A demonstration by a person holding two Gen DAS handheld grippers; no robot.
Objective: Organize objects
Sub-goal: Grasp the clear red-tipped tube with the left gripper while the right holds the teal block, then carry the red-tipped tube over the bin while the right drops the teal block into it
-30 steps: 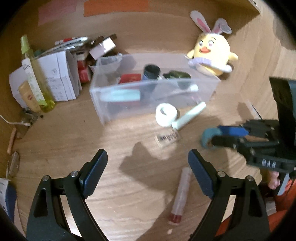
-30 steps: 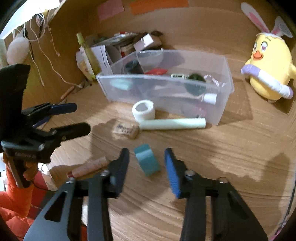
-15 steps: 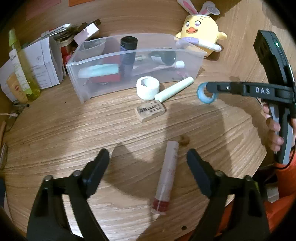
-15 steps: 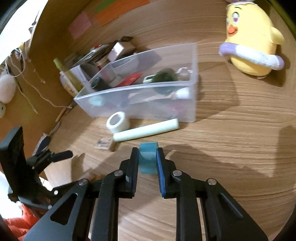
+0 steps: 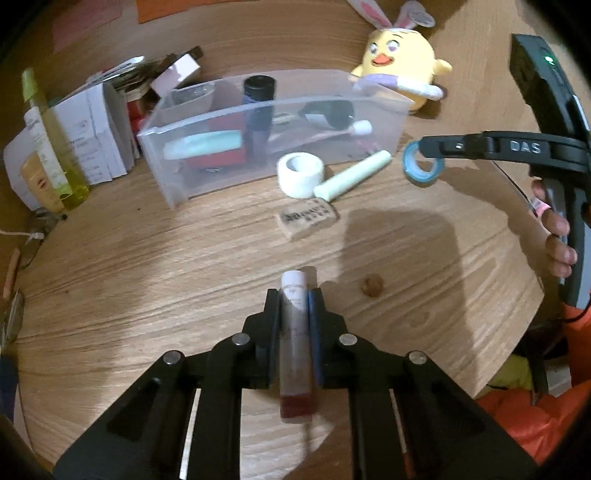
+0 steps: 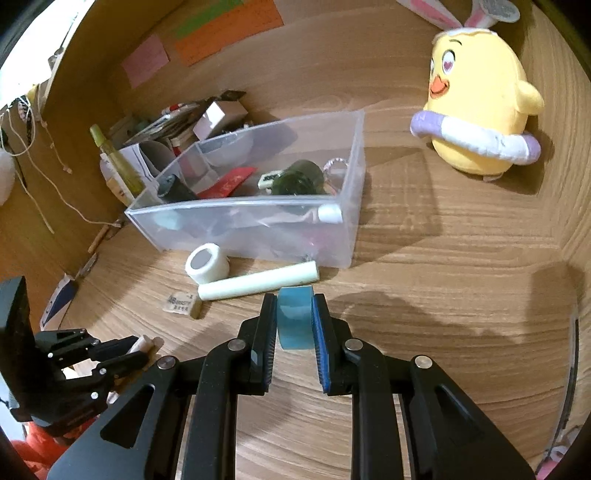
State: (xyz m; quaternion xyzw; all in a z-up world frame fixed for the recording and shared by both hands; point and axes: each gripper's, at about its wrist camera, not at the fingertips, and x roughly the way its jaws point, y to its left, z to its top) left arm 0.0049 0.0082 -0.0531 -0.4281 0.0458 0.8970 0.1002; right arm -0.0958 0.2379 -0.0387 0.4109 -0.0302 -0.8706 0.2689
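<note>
Grippers are two here, and each one holds one thing. My left gripper [image 5: 293, 308] has just closed its jaws on one lip balm tube [image 5: 294, 347], which lies on the wooden table [image 5: 147, 288]. My right gripper [image 6: 294, 317] clamps one blue tape roll [image 6: 294, 318] and holds it above the table.

A little farther I count one eraser [image 5: 307, 218], one white tape roll [image 5: 300, 174] and one pale green stick [image 5: 352, 175], all loose on the wood, the stick just beside the roll. Behind them stands one clear plastic bin [image 6: 258, 236]. Through its cloudy wall I see a black-capped bottle [image 5: 258, 110], but the other things inside I cannot name or count.

At the back sits one yellow plush chick [image 6: 476, 110]. Its ears are cut off in my right view. Coloured paper notes [image 6: 221, 33] stick on the wooden back wall.
</note>
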